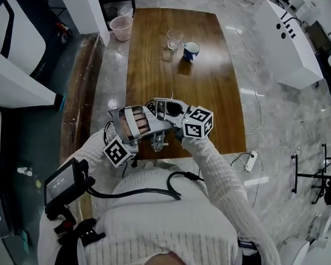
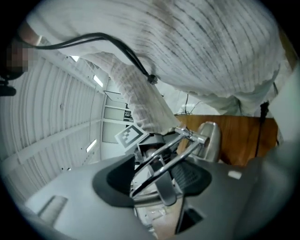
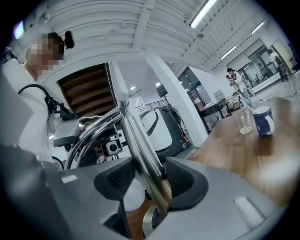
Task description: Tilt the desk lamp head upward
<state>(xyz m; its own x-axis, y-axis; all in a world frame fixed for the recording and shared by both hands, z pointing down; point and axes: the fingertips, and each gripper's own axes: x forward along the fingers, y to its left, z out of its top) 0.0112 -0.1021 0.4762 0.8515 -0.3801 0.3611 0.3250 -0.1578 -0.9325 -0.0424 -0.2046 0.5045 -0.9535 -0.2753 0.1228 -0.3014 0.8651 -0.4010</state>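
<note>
Steadying the stiff, slippery chrome desk lamp (image 1: pixel 155 126) at the table's (image 1: pixel 212 76) near edge, right gripper (image 3: pixel 151 180) clamps its post (image 3: pixel 136 145) and left gripper (image 2: pixel 153 176) pinches the thin arm rods (image 2: pixel 174 153), best hold probably near the light-looking head (image 1: pixel 136 122).

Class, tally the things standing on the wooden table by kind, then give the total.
Desk lamp: 1
Clear glass: 1
Blue mug: 1
Total: 3
</note>
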